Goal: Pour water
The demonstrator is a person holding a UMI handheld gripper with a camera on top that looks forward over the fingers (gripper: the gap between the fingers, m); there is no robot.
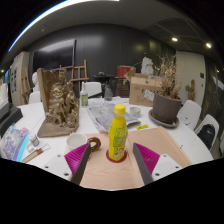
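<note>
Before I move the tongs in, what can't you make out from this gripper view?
- Yellow bottle: label too small to read; opaque, so its fill level is hidden.
- Red-rimmed cup: the left finger covers part of it, so its contents are unclear.
- Clutter beyond the potted plant: too small to identify.
- Tongs: open, bottle just ahead; how far ahead cannot be judged.

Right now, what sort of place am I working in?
Probably a workshop or studio: a cluttered table holds a wooden sculpture and a potted plant. A yellow bottle stands between the open gripper fingers.
</note>
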